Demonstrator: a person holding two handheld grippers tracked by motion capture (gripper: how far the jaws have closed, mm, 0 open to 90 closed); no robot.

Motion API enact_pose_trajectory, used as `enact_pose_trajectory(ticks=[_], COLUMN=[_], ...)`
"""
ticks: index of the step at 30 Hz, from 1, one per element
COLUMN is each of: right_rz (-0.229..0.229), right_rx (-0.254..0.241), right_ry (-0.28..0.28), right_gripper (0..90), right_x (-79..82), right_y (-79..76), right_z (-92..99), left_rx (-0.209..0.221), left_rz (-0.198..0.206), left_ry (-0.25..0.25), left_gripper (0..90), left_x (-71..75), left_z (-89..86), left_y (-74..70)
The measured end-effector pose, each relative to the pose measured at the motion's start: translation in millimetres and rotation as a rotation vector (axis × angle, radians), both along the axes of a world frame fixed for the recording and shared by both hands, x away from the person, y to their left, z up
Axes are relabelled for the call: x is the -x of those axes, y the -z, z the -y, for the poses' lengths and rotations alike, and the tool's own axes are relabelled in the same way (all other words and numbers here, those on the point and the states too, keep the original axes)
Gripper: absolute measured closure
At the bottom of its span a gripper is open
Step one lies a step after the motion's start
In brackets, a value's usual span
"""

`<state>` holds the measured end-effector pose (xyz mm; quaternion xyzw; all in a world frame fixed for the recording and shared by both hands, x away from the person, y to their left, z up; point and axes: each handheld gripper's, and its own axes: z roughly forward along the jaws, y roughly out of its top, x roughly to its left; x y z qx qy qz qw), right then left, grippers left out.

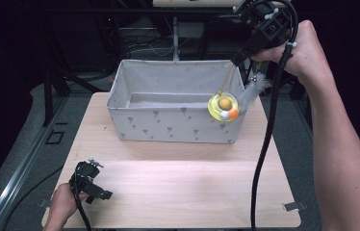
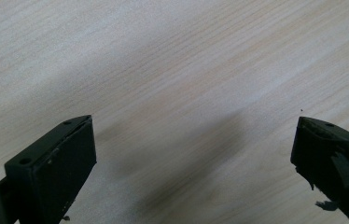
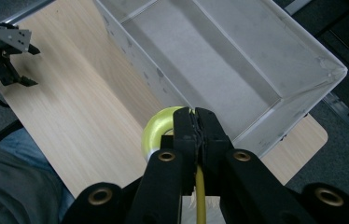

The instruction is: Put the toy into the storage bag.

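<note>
Right gripper (image 1: 243, 54) held high above the far right corner of the table, jaws pressed together on a thin yellow cord (image 1: 227, 79). In the right gripper view the cord (image 3: 200, 196) runs up between the two closed black jaws. From the cord hangs a yellow ring toy (image 1: 224, 107), see-through, with a tan ball at its middle and an orange and white ball at its lower edge. A white feather (image 1: 254, 88) trails off the toy up and to the right. Toy hangs clear in the air, in front of the right end of the grey fabric bin (image 1: 168, 130), near its right front corner; not resting on the bin's floor as far as the high view tells. Bin sits on the far half of the wooden table (image 1: 178, 192), open top, small dark print on its walls. Left gripper (image 1: 96, 190) low at the near left corner of the table, in the person's left hand (image 1: 62, 199); jaws stand wide apart with nothing between them, bare wood grain beneath in the left gripper view. Right forearm (image 1: 341, 159) runs up the right side of the high view.
</note>
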<state>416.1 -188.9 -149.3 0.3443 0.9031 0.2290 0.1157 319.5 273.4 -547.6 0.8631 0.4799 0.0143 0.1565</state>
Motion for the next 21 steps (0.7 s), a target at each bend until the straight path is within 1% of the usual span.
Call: enact_pose_trajectory(ticks=[2,3,4,5,6,7,9,12,15,18,21], right_rz=[0.002,0.008,0.008,0.008,0.019,0.018,0.020,0.032,0.031,0.026,0.025], right_rx=[-0.006,0.000,0.000,-0.008,0.004,-0.005,-0.005,0.006,0.004,0.011,0.003], right_ry=[0.004,0.014,0.014,0.016,0.030,0.031,0.037,0.061,0.065,0.082,0.099], right_gripper=[88.4,88.4,88.4,88.4,88.4,88.4,88.4,88.4,88.4,88.4,88.4], right_x=[-1.9,-6.0,-6.0,-8.0,-11.6,-13.2,-14.8,-21.6,-25.4,-32.4,-39.1], right_y=[-0.5,-2.3,-2.3,-2.8,-4.6,-5.1,-5.7,-6.5,-6.0,-4.4,-1.6], right_z=[-0.2,-0.5,-0.5,-1.0,-2.0,-2.4,-3.0,-5.9,-7.5,-8.0,-6.3], left_rx=[0.001,0.000,0.002,0.006,0.005,0.005,0.004,0.004,0.007,0.003,0.004], left_rz=[0.000,0.002,0.006,0.007,0.009,0.009,0.006,0.008,0.016,0.014,0.013], left_ry=[0.000,-0.002,-0.003,-0.001,-0.001,-0.001,0.000,0.000,0.000,0.004,0.002], left_gripper=[0.3,0.3,0.3,0.3,0.3,0.3,0.3,0.3,0.3,0.3,0.3], left_x=[0.1,0.2,0.3,0.2,0.2,0.2,0.2,0.2,0.1,0.1,0.1], left_z=[0.1,0.1,0.1,-0.2,-0.1,-0.1,0.0,0.1,0.1,0.5,0.4], left_y=[-0.1,-0.3,-0.8,-1.2,-1.1,-1.1,-0.9,-1.1,-2.3,-1.8,-1.6])
